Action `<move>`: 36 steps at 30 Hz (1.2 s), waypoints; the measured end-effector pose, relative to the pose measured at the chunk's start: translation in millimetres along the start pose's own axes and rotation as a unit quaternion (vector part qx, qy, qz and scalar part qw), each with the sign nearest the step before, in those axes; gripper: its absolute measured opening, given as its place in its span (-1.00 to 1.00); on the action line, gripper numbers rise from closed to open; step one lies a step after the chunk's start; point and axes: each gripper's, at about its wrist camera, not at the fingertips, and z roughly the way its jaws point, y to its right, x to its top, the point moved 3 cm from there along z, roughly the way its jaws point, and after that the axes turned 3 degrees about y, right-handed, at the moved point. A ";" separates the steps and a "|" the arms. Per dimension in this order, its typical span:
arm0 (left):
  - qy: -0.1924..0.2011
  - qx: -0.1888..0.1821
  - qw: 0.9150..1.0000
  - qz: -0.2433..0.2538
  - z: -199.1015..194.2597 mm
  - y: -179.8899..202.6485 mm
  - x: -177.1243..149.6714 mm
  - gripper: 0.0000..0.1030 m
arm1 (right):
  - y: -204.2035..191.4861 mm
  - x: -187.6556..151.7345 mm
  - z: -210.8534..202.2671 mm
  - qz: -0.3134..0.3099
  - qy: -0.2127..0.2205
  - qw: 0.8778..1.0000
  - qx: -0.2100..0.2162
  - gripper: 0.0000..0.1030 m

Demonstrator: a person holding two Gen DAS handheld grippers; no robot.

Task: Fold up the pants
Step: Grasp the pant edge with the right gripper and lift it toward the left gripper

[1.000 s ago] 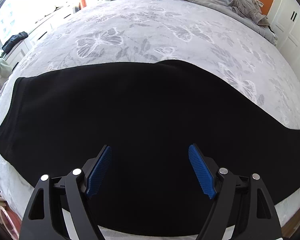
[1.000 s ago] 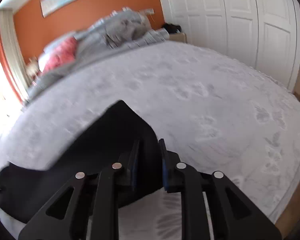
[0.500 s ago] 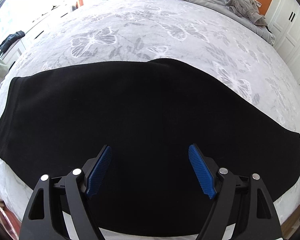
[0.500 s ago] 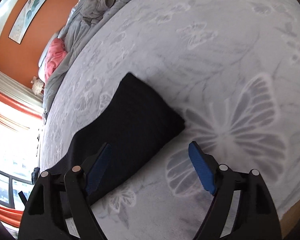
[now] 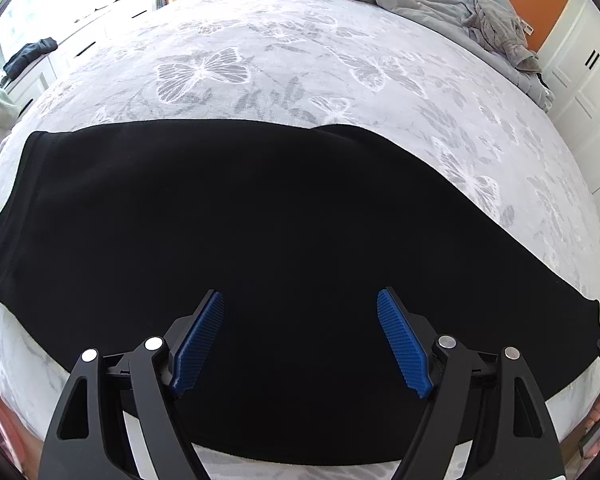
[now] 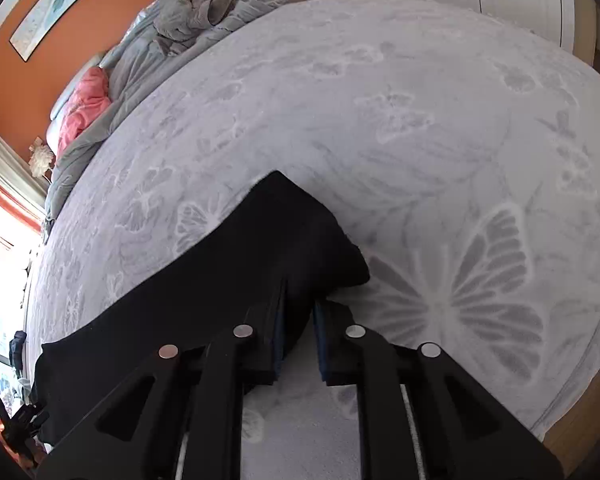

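Closing on hem end w/ right gripper (image 6: 300, 320): jaws just went wide then came back narrow, black cloth between pads, reads as clamped on leg end of pants (image 6: 228, 280). Left gripper (image 5: 300, 340) hovering over mid-section, jaws wide apart, nothing between them, no contact visible. Pants (image 5: 260, 240) lying flat on butterfly bedspread (image 5: 300, 60), already doubled leg-on-leg by the look of it. Long axis running side to side across left wrist view; broad end far left, narrow hem end far right. Hem sits right at right jaws, so right hand is the near one. Next move likely: carry hem along long axis toward broad end; left free to pin midline. Risk: grabbing top layer only.
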 end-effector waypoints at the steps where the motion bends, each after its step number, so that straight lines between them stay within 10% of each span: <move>1: 0.001 0.000 1.000 0.004 -1.0 1.9 -0.3 0.48 | 2.0 -4.1 -0.6 0.005 -0.007 1.000 -0.001 -0.54; 5: 0.006 0.000 1.000 0.012 -2.9 4.9 -0.6 0.48 | 12.5 -9.4 -13.2 0.055 -0.011 0.998 0.001 0.60; 7: 0.004 -0.002 1.000 0.010 -1.2 6.4 -0.5 0.48 | 16.9 -10.0 -12.7 0.074 -0.006 0.997 0.021 0.59; 11: 0.000 -0.002 1.000 0.016 2.0 11.2 -1.4 0.48 | 17.3 -10.9 8.2 0.094 -0.018 0.995 0.040 0.32; 12: -0.001 -0.002 1.000 0.019 1.9 12.4 -2.0 0.48 | 13.3 -8.5 8.2 0.086 -0.011 0.996 0.036 0.10; 13: 0.000 -0.003 1.000 0.023 1.5 14.0 -2.8 0.48 | 9.0 -5.8 6.7 0.080 -0.005 0.996 0.038 -0.57; 14: 0.000 -0.004 1.000 0.027 1.0 14.7 -3.9 0.48 | 3.6 -3.5 5.0 0.084 -0.002 0.995 0.056 -0.70; 19: 0.015 0.003 0.999 0.052 -7.6 14.6 -8.1 0.48 | -80.4 6.5 -52.1 0.021 0.086 0.987 0.133 -0.73; 23: 0.039 0.029 0.997 0.068 -20.8 4.6 -6.7 0.63 | -200.7 -19.9 -98.1 -0.112 0.128 0.949 0.266 -0.72; 28: 0.058 0.022 0.998 0.031 -39.7 -30.0 -0.7 0.65 | -334.8 -97.3 -96.2 -0.250 0.064 0.901 0.349 -0.72; 36: 0.066 0.029 0.997 -0.040 -63.3 -101.9 5.2 0.67 | -452.6 -236.9 -38.0 -0.413 -0.047 0.852 0.317 -0.72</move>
